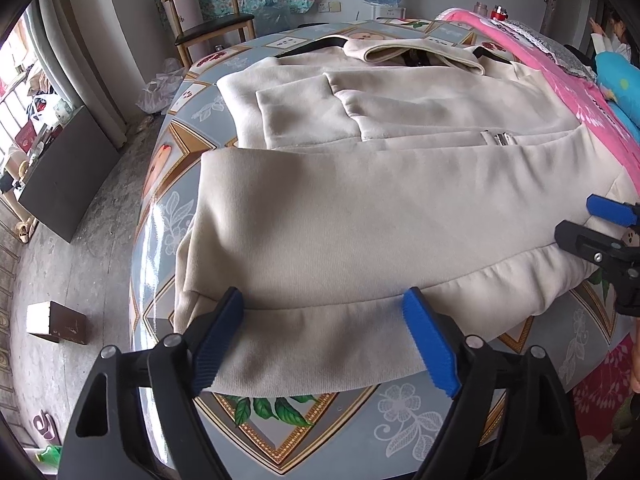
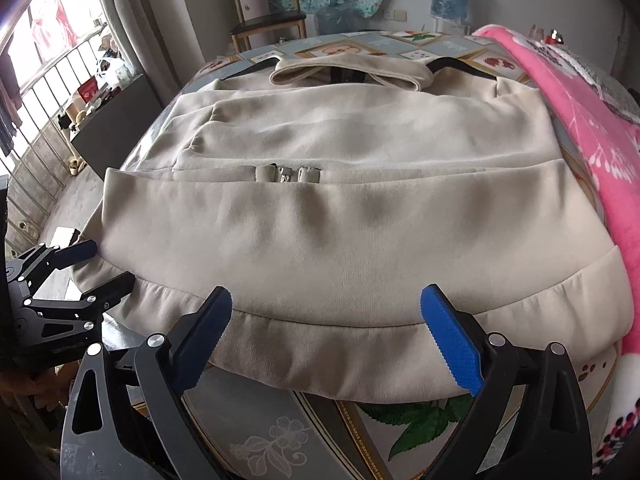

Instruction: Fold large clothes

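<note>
Cream zip jacket (image 1: 360, 200) lies on the patterned table (image 1: 168, 152), sleeves folded in, near hem doubled up toward the zipper. Left gripper (image 1: 324, 340) and right gripper (image 2: 348, 344) both released, jaws spread over the near fold. Probably one more fold toward the far collar remains.

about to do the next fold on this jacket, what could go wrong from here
1. The jacket's near hem hangs past the table edge, so a clumsy pull could drag the whole bundle off.
2. Both the left gripper and right gripper are open around the hem with nothing pinched; closing shallow may catch only the top layer and undo the fold.
3. The pink blanket touches the jacket's side and could get caught in the right grip.
</note>
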`<state>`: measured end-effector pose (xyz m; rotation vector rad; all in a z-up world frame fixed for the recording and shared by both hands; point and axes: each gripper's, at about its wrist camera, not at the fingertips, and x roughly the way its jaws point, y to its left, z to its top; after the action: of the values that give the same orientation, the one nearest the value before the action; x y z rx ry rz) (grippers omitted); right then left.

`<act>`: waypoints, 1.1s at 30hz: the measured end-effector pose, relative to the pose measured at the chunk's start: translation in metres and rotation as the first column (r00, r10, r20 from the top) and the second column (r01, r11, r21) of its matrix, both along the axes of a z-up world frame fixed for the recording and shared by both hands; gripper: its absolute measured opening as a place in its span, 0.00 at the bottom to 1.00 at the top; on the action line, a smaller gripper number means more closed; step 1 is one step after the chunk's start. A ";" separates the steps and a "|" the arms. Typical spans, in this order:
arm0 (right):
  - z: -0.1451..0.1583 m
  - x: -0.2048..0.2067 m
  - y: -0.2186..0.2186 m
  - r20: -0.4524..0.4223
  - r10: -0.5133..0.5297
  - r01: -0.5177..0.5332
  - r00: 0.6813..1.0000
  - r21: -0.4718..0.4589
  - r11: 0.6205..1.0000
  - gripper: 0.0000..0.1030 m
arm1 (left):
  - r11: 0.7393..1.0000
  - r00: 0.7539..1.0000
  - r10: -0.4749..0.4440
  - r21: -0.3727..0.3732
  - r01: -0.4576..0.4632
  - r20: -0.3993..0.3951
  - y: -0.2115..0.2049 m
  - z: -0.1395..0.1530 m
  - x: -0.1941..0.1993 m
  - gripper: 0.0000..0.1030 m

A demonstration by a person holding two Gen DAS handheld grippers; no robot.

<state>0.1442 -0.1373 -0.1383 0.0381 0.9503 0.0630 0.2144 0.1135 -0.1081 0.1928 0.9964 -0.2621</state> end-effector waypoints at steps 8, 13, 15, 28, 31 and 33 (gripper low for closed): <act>-0.008 0.000 0.000 0.009 -0.003 0.003 1.000 -0.002 1.000 0.93 | 0.999 0.999 -0.027 -0.019 0.028 0.021 -0.002 -0.006 -0.003 0.94; -0.009 -0.004 -0.002 0.029 -0.015 0.014 0.999 0.012 1.000 0.93 | 0.999 0.999 -0.026 -0.024 0.027 0.029 -0.002 -0.006 -0.004 0.95; -0.009 -0.003 -0.003 0.027 -0.011 0.010 1.000 0.017 1.000 0.93 | 0.999 0.999 -0.030 -0.024 0.030 0.025 -0.001 -0.006 -0.003 0.95; -0.009 0.002 -0.004 -0.014 -0.004 0.004 1.000 0.030 1.000 0.93 | 0.999 0.999 -0.036 -0.019 0.037 0.036 -0.002 -0.005 -0.004 0.95; -0.008 0.004 -0.005 -0.031 0.001 0.000 1.000 0.034 0.999 0.93 | 0.999 0.998 -0.045 -0.012 0.046 0.040 -0.002 -0.005 -0.005 0.95; -0.008 0.005 -0.005 -0.037 0.004 -0.003 0.999 0.035 0.999 0.93 | 0.998 0.998 -0.053 -0.016 0.054 0.046 -0.001 -0.005 -0.006 0.95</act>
<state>0.1490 -0.1424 -0.1464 0.0700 0.9861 0.0828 0.2082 0.1120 -0.1136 0.2089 0.9445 -0.3144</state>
